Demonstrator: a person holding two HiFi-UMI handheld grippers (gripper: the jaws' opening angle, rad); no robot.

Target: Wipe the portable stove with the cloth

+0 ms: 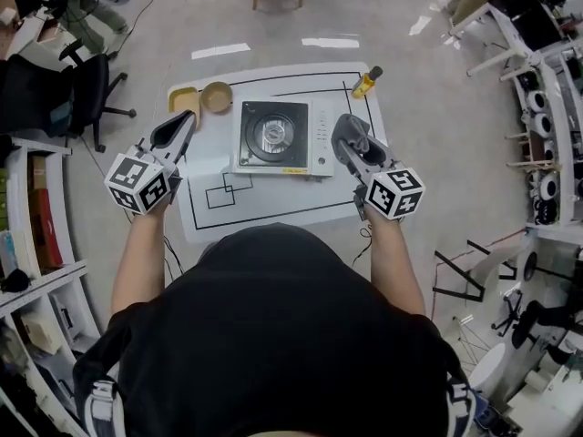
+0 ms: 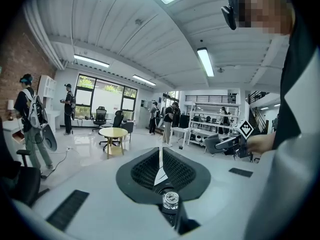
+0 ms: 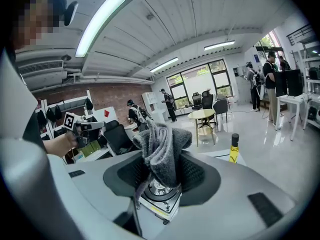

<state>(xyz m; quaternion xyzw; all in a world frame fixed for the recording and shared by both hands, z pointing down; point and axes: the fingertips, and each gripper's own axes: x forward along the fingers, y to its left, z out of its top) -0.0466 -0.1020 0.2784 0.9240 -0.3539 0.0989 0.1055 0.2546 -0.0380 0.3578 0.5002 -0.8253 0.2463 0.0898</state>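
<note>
The white portable stove point(image 1: 273, 135) with a black round burner sits mid-table. My right gripper point(image 1: 350, 135) hovers at its right edge, shut on a bunched grey cloth point(image 1: 347, 127). In the right gripper view the cloth point(image 3: 162, 151) hangs between the jaws of that gripper point(image 3: 161, 159), with the stove point(image 3: 160, 198) just below. My left gripper point(image 1: 188, 118) is over the table to the left of the stove, jaws shut and empty. In the left gripper view that gripper point(image 2: 160, 160) has its jaws pressed together with nothing between them.
A yellow bottle with a black cap point(image 1: 366, 82) stands at the table's far right, also seen as the bottle point(image 3: 233, 149) in the right gripper view. A tan bowl point(image 1: 217, 96) and a yellow tray point(image 1: 183, 99) lie at the far left. Shelves, chairs and people surround the white table point(image 1: 273, 203).
</note>
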